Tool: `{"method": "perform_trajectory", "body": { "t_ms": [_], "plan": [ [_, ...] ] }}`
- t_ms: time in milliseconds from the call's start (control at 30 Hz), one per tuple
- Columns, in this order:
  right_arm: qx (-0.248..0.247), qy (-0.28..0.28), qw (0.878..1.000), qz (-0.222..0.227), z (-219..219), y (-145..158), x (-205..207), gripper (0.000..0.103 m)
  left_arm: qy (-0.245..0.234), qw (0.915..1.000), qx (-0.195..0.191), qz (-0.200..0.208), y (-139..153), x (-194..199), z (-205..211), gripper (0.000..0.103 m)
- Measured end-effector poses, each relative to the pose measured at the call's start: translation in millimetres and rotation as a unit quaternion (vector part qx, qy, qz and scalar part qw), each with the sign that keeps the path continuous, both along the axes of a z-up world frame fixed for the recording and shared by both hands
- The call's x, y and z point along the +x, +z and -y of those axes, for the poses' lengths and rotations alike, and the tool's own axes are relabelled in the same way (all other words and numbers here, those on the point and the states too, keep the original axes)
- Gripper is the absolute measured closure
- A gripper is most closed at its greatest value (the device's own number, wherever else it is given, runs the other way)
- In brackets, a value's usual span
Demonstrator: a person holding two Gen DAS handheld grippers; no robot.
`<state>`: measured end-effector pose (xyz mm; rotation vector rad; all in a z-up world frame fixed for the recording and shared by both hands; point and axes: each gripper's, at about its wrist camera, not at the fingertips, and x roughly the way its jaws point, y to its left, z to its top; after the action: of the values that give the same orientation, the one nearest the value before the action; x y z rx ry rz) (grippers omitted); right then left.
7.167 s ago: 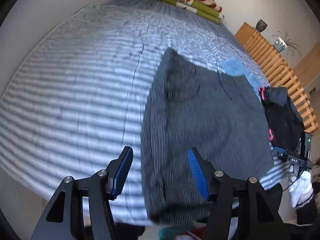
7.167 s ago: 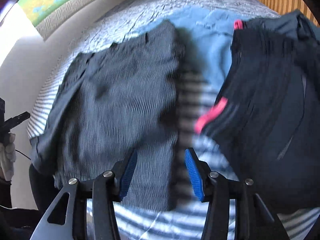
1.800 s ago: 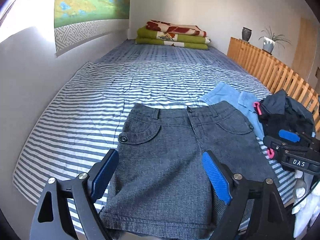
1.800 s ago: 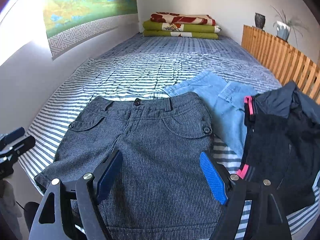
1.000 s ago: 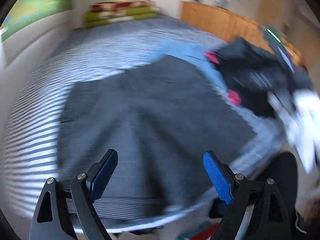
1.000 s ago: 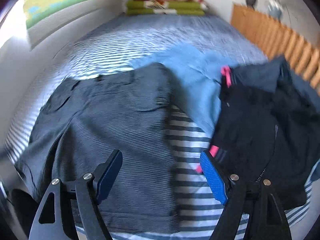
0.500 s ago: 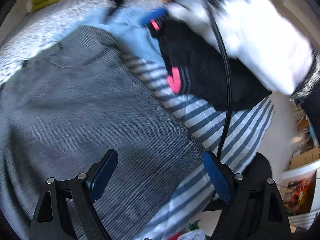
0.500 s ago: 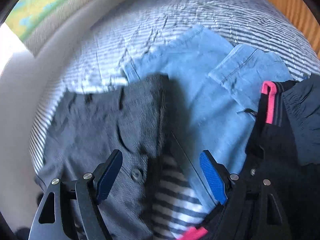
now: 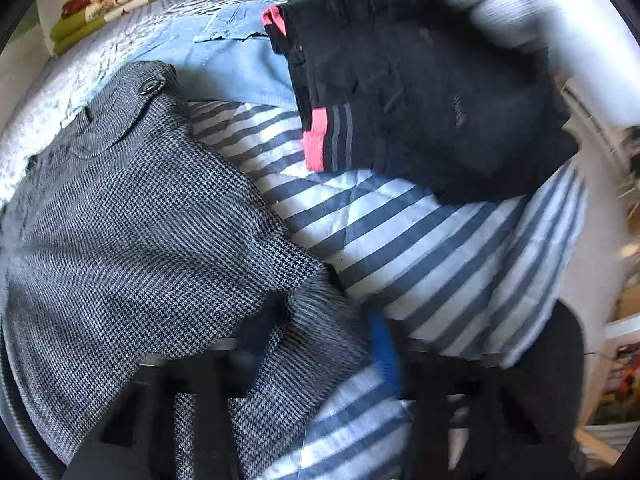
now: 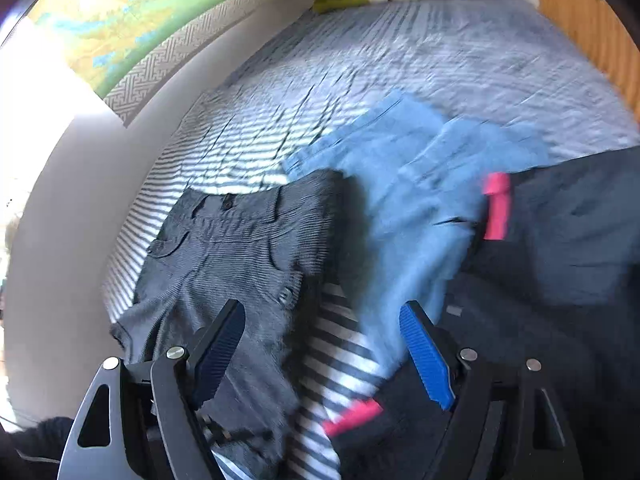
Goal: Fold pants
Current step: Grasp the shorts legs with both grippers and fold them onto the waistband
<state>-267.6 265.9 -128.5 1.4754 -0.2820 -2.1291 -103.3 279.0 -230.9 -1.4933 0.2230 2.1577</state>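
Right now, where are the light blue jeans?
In the right wrist view the light blue jeans lie mid-bed, between the grey shorts on their left and the black pants overlapping their right edge.

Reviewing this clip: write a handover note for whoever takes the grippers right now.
Left gripper: at a hem corner of the grey woven shorts, fabric bunched over its fingers; clamped or not, cannot tell.
Right gripper: open, empty, above the shorts' edge and the blue-striped bedsheet.
Shorts are spread out, unfolded; the light blue denim garment and the black garment with pink trim lie beside them.
Done: no fold.
Left: secure the hem, fold the shorts.
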Motion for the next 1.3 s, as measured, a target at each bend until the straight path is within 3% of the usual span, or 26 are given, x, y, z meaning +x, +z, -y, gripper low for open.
{"method": "perform_trajectory", "body": {
  "t_ms": [67, 200, 267, 300, 333, 533, 600, 700, 900, 1000, 1167, 1233, 1300],
  "plan": [
    [0.0, 0.003, 1.0, 0.02, 19.8, -26.2, -21.2, 0.027, 0.022, 0.9994, 0.026, 0.01, 10.2, -2.5, 17.1, 0.088],
    [0.023, 0.003, 0.999, 0.04, 53.2, -63.8, -55.9, 0.027, 0.073, 0.993, 0.091, 0.018, 35.8, -3.3, 65.9, 0.09],
    [0.019, -0.01, 0.998, 0.059, 60.8, -73.3, -66.1, 0.057, 0.097, 0.9877, 0.122, 0.019, 50.1, -1.3, 93.4, 0.09],
    [0.012, -0.017, 0.997, 0.071, 63.7, -74.4, -69.0, 0.085, 0.108, 0.9845, 0.137, 0.018, 57.7, 3.1, 105.4, 0.09],
    [0.002, -0.023, 0.997, 0.071, 65.5, -70.5, -68.0, 0.09, 0.12, 0.9813, 0.15, 0.012, 67.4, 8.3, 122.7, 0.09],
    [-0.032, -0.002, 0.999, 0.012, 114.5, 3.9, -54.7, 0.094, 0.2, 0.9604, 0.191, -0.03, 104.6, 42.8, 235.6, 0.091],
    [-0.036, 0.028, 0.999, -0.007, 162.0, 32.8, -49.3, 0.094, 0.238, 0.9506, 0.196, -0.04, 111.3, 61.9, 278.2, 0.091],
    [-0.021, 0.069, 0.997, -0.017, 234.5, 46.4, -41.5, 0.094, 0.282, 0.939, 0.19, -0.052, 115.1, 89.2, 335.2, 0.091],
    [0.048, 0.113, 0.992, 0.007, 380.5, 2.0, -39.1, 0.094, 0.358, 0.914, 0.185, -0.044, 90.4, 115.3, 418.8, 0.093],
    [0.062, 0.119, 0.991, 0.02, 409.8, -20.3, -38.7, 0.094, 0.387, 0.9017, 0.189, -0.039, 76.0, 118.6, 449.5, 0.093],
    [0.093, 0.119, 0.988, 0.03, 437.6, -49.6, -42.3, 0.094, 0.406, 0.8956, 0.181, -0.019, 48.8, 115.2, 473.4, 0.093],
    [0.103, 0.13, 0.985, 0.037, 448.0, -58.2, -43.7, 0.089, 0.411, 0.8961, 0.168, -0.003, 41.7, 112.6, 476.2, 0.086],
    [0.104, 0.131, 0.986, 0.025, 446.8, -52.5, -41.6, 0.084, 0.42, 0.8936, 0.158, -0.002, 46.5, 113.5, 477.6, 0.072]
  ]
}}
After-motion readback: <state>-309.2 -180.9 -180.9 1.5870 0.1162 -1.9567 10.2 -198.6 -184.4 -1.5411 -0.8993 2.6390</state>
